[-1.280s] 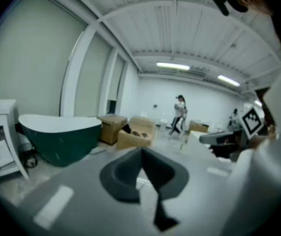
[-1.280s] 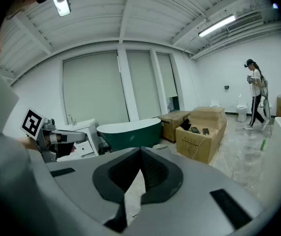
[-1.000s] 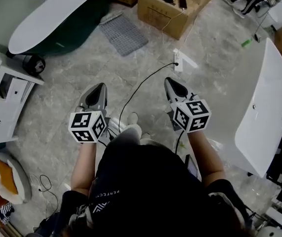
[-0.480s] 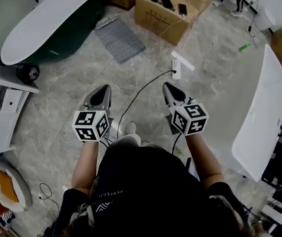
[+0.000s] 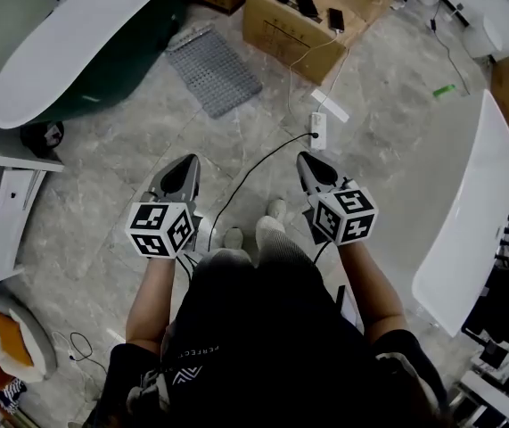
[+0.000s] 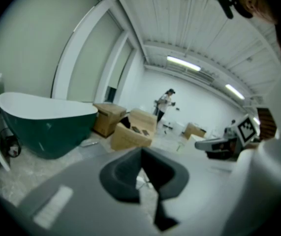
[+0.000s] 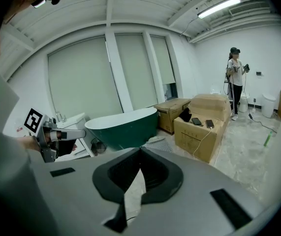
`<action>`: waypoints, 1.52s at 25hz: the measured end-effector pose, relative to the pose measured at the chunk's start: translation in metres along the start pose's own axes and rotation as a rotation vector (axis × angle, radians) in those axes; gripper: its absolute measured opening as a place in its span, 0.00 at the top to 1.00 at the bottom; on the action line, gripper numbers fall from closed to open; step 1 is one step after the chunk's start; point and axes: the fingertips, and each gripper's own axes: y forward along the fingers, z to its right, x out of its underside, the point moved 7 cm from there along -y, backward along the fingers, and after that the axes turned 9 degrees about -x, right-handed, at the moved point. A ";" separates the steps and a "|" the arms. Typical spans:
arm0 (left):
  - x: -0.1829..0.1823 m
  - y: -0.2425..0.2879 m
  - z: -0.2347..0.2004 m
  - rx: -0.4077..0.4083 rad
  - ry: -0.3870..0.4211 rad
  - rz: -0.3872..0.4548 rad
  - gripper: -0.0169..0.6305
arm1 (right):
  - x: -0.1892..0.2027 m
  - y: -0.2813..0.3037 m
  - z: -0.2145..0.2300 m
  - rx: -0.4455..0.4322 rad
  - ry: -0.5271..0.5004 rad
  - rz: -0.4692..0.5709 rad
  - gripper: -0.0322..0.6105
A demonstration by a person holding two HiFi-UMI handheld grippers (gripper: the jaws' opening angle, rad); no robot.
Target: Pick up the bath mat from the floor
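Jaws of left gripper [image 5: 185,160] and right gripper [image 5: 307,157] closed, empty; bath mat [image 5: 214,69] lies between bathtub [image 5: 67,56] and box [image 5: 303,27].

Clutter sitting on the floor [image 5: 397,123]
A green bathtub [image 5: 85,61] is standing near a cardboard box [image 5: 303,29]; a black cable [image 5: 254,163] is running to a white power strip [image 5: 318,130].
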 end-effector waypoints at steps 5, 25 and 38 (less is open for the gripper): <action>-0.015 0.039 0.006 -0.040 0.005 0.016 0.97 | -0.023 0.030 0.046 -0.052 -0.042 -0.030 0.95; -0.053 0.142 0.024 -0.261 -0.069 0.012 0.97 | -0.083 0.126 0.163 -0.292 -0.109 -0.170 0.95; -0.080 0.221 -0.038 -0.191 -0.045 -0.011 0.97 | -0.109 0.210 0.177 -0.285 -0.104 -0.213 0.95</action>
